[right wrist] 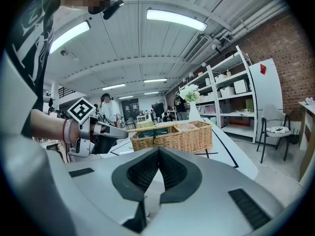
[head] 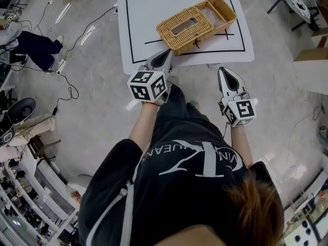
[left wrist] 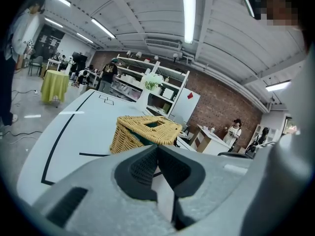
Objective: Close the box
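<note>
A white table (head: 138, 14) marked with black lines carries the task's wicker box (head: 190, 44) near its front edge, within easy reach of the person standing there. A woven lid (head: 183, 24) with 1 rectangular slot lies over the larger part of the box. It seems not fully seated, since the left gripper view shows it tilted over something green. A smaller end compartment (head: 218, 10) stands uncovered. The left gripper (head: 165, 55), jaws pressed together on nothing, points at the box's near corner, probably poised to push the lid down. The right gripper (head: 225, 73), also closed and empty, hangs off the table, well apart from the box.
</note>
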`<state>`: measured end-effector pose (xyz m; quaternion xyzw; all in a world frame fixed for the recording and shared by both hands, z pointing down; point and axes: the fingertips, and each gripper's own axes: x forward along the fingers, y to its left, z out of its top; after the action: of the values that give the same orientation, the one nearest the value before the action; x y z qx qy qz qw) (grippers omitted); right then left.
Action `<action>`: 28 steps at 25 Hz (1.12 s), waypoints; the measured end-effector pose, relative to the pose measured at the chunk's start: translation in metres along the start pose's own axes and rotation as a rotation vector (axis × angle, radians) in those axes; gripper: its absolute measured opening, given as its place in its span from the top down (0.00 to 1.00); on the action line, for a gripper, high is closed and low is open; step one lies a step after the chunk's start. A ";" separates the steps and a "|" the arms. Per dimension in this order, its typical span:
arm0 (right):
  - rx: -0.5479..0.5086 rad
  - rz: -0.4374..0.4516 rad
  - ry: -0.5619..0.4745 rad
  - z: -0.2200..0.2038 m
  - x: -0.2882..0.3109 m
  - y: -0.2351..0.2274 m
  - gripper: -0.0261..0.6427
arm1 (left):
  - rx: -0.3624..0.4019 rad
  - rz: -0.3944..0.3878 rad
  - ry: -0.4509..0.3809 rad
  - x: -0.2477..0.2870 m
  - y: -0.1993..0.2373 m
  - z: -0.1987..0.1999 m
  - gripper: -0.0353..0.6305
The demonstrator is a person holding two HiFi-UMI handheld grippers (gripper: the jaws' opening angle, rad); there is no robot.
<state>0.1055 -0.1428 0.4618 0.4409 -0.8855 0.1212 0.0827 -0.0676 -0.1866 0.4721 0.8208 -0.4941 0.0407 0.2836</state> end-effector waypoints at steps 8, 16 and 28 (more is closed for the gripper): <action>-0.009 0.013 0.003 0.002 0.000 0.005 0.96 | -0.009 0.014 -0.011 -0.009 0.002 0.000 0.93; -0.032 0.025 -0.029 0.015 0.005 0.003 0.96 | -0.005 0.060 -0.053 -0.022 0.018 0.010 0.94; -0.076 0.014 -0.124 0.059 0.013 -0.013 0.96 | 0.053 0.150 -0.142 -0.047 0.040 0.044 0.94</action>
<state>0.1054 -0.1772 0.4102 0.4380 -0.8959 0.0605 0.0435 -0.1345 -0.1863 0.4363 0.7895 -0.5718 0.0167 0.2222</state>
